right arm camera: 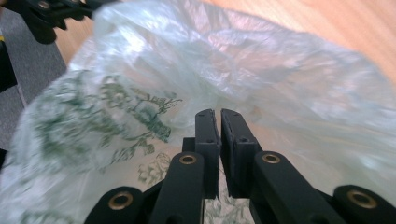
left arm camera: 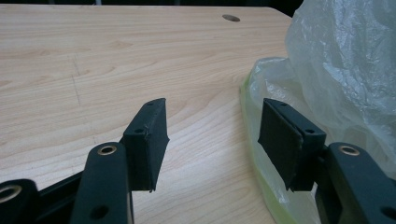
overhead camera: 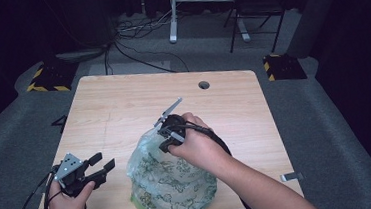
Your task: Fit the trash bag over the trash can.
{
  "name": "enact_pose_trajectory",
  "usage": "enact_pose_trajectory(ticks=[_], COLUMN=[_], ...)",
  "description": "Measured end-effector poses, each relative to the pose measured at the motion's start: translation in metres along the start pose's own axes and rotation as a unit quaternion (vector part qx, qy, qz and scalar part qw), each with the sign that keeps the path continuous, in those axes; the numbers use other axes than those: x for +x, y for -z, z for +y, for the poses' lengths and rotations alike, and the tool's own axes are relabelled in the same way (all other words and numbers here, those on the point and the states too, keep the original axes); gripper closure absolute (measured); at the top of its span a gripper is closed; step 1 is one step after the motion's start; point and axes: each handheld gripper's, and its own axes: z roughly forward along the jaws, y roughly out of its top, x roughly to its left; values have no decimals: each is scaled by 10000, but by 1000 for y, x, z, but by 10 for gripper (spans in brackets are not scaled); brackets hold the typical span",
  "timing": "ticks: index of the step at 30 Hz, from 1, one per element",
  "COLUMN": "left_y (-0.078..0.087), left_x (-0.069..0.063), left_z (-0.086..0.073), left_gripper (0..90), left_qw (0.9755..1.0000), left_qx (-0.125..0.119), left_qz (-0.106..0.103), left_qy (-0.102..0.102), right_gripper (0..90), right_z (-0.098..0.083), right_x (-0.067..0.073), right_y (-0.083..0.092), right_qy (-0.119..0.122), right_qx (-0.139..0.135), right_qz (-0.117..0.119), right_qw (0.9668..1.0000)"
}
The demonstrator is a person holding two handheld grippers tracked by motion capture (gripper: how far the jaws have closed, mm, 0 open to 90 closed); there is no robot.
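The light wooden surface [overhead camera: 123,109] has a small round hole [overhead camera: 203,85] near its far edge, right of the middle. It stands on a grey carpeted floor [overhead camera: 341,137]. Two black blocks with yellow and black hazard stripes lie on the floor beyond the far corners, one at the far left [overhead camera: 48,77] and one at the far right [overhead camera: 283,66]. Dark cables [overhead camera: 139,55] trail across the floor behind the surface. Farther back stand a white frame leg [overhead camera: 172,15] and a black chair [overhead camera: 256,13]. A small grey metal piece [overhead camera: 292,177] lies on the floor just off the near right edge.
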Motion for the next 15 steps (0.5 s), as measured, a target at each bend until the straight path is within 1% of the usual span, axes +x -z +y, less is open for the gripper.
enact_pose_trajectory(ticks=[4,8,9,12,15], left_y=[-1,0,0,0,0], left_x=[-1,-1,-1,0,1], left_z=[-1,-1,-1,-1,-2], left_gripper=[421,421,421,421,421], left_qw=[10000,10000,10000,10000,10000], left_qx=[10,30,26,3,23], left_qz=[-8,4,8,5,6], left_qy=[15,6,12,29,21], right_gripper=[853,848,849,849,848], right_z=[1,9,12,21,30], right_x=[4,6,6,4,2], right_y=[15,25,27,29,25], right_qy=[81,116,142,118,126], right_qx=[-151,-322,-376,-550,-681], right_qz=[2,-27,-34,-44,-45], right_qw=[9999,9994,9992,9984,9976])
